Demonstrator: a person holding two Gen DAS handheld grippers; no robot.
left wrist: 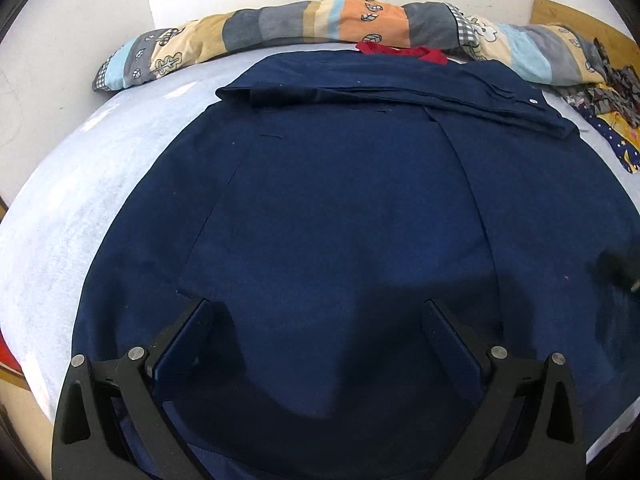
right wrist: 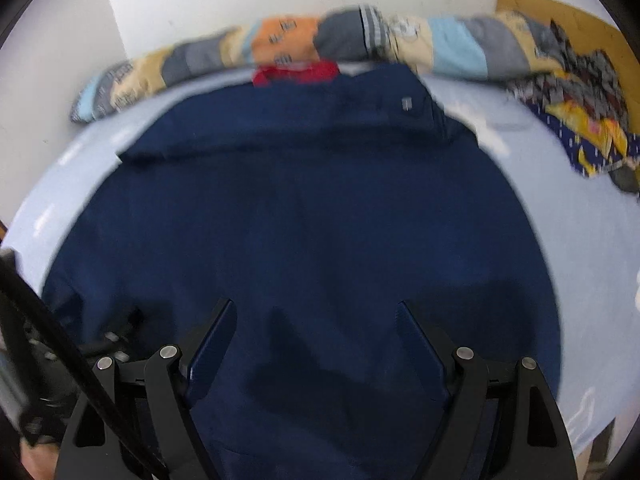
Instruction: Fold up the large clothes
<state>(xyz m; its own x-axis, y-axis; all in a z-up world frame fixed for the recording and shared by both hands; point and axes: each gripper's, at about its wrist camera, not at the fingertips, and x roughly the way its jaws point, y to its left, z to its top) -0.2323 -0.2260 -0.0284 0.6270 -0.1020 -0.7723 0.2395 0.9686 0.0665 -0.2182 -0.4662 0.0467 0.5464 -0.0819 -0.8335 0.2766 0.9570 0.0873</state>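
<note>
- hovering over the navy garment (left wrist: 340,200), the left gripper (left wrist: 320,312) has its jaws spread wide, nothing between the black fingers, nothing touched.
- right gripper (right wrist: 316,312) also parted wide and empty above the same cloth; this view is blurred.
- the garment lies flat across the middle of the bed (left wrist: 80,208), smooth matte fabric, a sleeve folded across its far end, long straight creases running down its length.
- red collar (left wrist: 400,51) peeks out at the far edge.
- a rolled patchwork quilt (left wrist: 280,28), soft and lumpy, lines the bed's far edge by the white wall.
- crumpled patterned clothes (right wrist: 580,120) sit at the far right corner.
</note>
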